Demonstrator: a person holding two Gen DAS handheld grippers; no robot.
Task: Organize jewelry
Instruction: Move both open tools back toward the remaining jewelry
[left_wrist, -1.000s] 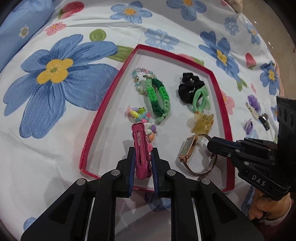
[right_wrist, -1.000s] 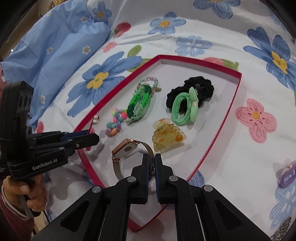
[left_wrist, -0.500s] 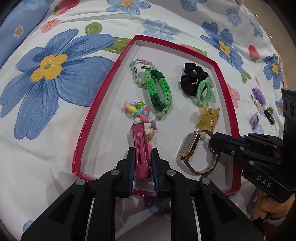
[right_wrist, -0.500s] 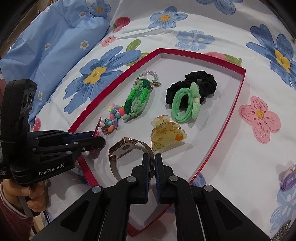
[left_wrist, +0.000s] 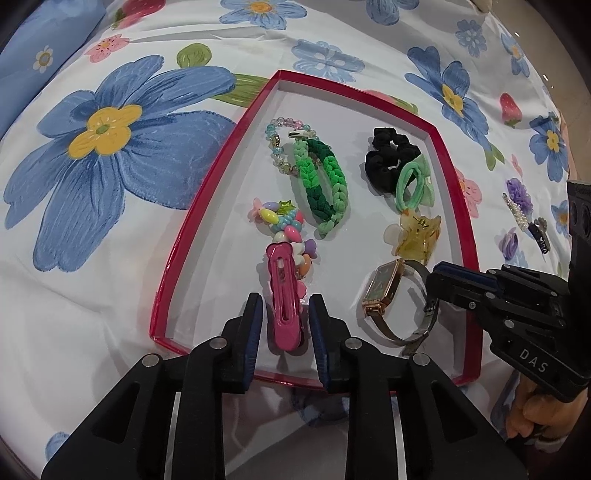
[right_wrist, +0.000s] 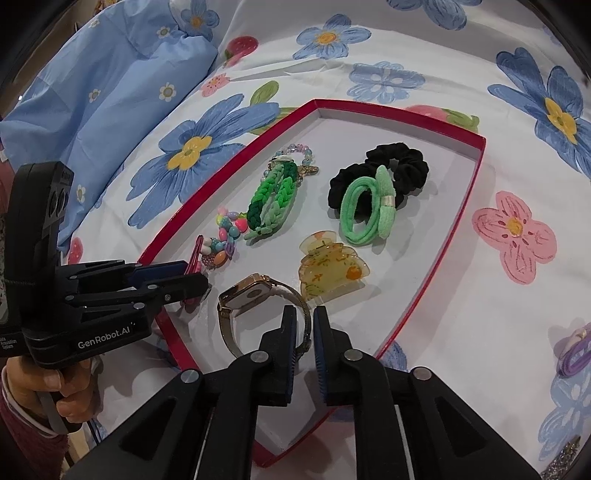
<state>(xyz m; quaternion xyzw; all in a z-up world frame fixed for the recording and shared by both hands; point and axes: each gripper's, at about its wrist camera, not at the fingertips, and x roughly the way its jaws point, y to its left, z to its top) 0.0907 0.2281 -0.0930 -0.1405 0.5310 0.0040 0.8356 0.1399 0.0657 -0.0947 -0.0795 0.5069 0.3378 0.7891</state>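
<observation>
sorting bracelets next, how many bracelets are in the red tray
3. Clear pastel bead bracelet at the far left, green braided bracelet overlapping it, colourful charm bracelet nearer, its end under the pink clip. All in the red tray. Others could be hidden.

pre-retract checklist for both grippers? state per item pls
1. Left gripper clear of pink hair clip: ok, jaws just opened, gaps on both sides.
2. Clip lying inside red tray: ok.
3. Right gripper off the watch band: cannot tell, jaws just opened, band between the pads.
4. Watch resting in tray: ok.
5. Yellow claw clip clear of right gripper: ok, apart.
</observation>
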